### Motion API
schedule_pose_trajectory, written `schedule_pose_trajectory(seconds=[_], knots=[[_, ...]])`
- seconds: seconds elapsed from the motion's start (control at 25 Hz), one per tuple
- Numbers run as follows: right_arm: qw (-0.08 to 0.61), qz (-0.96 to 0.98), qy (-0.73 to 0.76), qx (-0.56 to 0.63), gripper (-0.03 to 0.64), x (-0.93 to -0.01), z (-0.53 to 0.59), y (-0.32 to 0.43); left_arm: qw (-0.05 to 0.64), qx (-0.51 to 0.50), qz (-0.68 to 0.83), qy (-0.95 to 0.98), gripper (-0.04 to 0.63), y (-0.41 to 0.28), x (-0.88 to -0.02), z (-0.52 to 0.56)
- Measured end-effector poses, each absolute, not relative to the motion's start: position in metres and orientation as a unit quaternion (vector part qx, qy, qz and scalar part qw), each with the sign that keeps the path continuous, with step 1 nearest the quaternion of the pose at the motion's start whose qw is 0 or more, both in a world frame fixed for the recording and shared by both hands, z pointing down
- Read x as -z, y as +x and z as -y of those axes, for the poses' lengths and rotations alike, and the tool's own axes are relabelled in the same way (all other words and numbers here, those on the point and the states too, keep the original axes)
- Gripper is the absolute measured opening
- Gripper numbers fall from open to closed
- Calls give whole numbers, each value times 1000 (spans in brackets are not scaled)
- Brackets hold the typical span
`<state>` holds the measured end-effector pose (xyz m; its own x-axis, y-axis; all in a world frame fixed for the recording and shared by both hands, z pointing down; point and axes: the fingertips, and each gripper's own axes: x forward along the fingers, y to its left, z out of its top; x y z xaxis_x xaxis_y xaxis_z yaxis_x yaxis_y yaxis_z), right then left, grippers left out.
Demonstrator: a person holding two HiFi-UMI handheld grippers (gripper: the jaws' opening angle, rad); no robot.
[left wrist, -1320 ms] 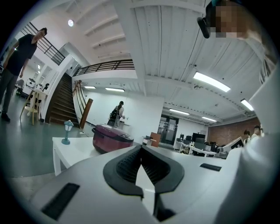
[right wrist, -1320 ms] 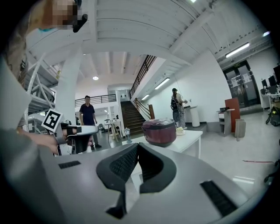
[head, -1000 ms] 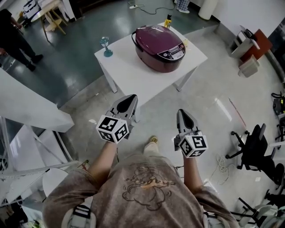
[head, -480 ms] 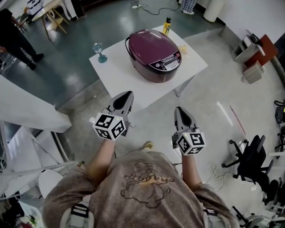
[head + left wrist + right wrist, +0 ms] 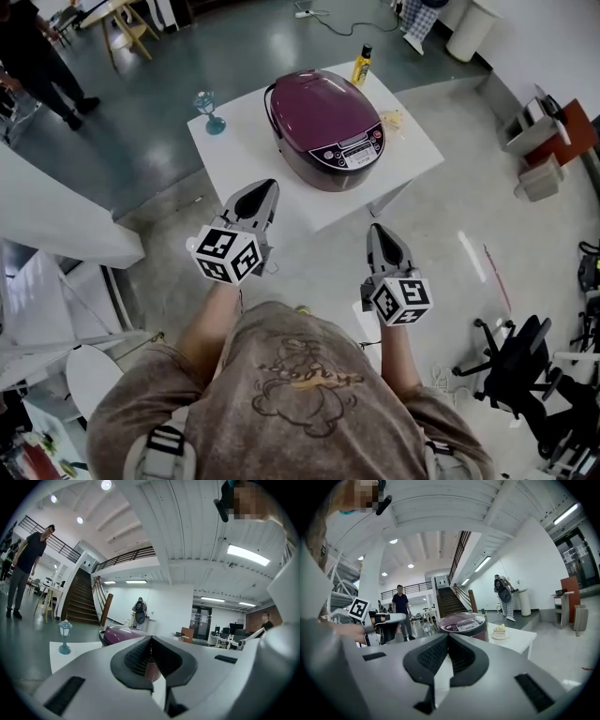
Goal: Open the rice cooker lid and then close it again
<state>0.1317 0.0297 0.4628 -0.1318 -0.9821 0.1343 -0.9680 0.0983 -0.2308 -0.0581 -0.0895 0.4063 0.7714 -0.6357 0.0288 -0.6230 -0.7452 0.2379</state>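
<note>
Approach step: left gripper [image 5: 266, 186] and right gripper [image 5: 378, 231] fingers pressed together, empty, rice cooker [image 5: 330, 141] ahead; next, reach its lid [image 5: 317, 105].

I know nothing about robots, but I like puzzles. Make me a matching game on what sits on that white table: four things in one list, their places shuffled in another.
Things:
1. rice cooker
2. teal lantern ornament
3. yellow bottle
4. plate of cake

Places, as the head view shows them:
A. far corner of the table, behind the cooker
B. middle of the table
C. by the table's left corner
D. right of the cooker, beside its control panel

Pairs: 1-B, 2-C, 3-A, 4-D
</note>
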Motion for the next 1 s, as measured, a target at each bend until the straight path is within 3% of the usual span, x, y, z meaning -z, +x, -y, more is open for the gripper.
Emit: schedule_pose_trajectory(seconds=[1.0], knots=[[18,-741,-657,137,3,-460,87,172,125,1,307,943,21,8,-422,215]])
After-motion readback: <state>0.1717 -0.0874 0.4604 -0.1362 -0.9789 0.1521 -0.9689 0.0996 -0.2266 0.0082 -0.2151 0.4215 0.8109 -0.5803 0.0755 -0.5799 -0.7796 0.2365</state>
